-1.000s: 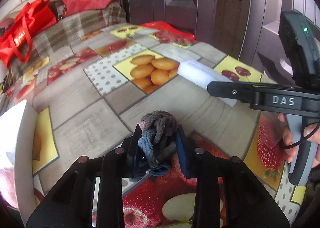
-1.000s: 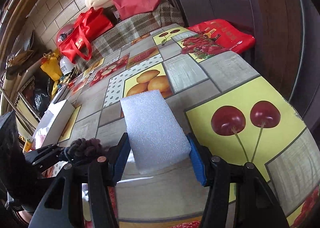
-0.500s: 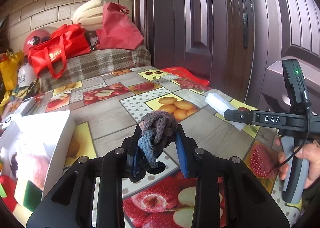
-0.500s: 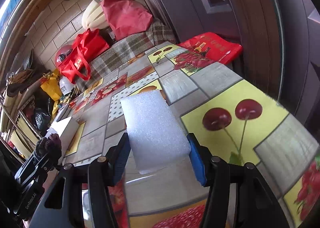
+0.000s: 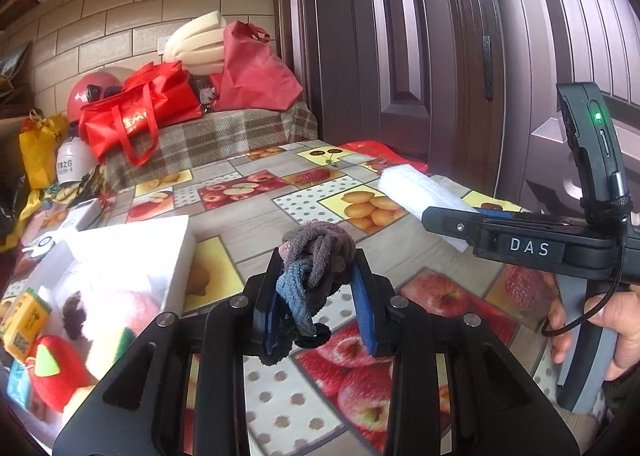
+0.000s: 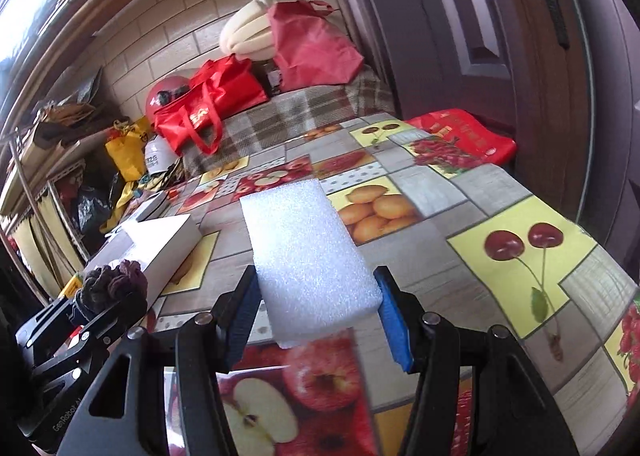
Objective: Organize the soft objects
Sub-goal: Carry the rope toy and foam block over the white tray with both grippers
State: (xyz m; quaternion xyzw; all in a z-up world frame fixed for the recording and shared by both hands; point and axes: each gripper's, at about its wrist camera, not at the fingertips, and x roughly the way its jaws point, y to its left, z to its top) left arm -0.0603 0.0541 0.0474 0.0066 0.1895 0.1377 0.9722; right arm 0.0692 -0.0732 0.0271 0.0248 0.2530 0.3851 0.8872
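Both grippers higher (box (image 5: 132,256) nearer)

Fruit-print tablecloth (image 6: 516,216) over the table. Behind it, plaid cloth (image 5: 224,136) carrying red tote bag (image 5: 136,112), second red bag (image 5: 252,72) and cream foam roll (image 5: 196,44). Red helmet (image 5: 94,90) against brick wall (image 5: 120,16), beside the tote. Yellow bag (image 5: 38,148) at far left. Flat red bag (image 6: 464,132) at far table edge. Dark panelled door (image 5: 400,36) on the right.

Both tongs (image 5: 316,292) (image 6: 316,316) clamped, aloft.
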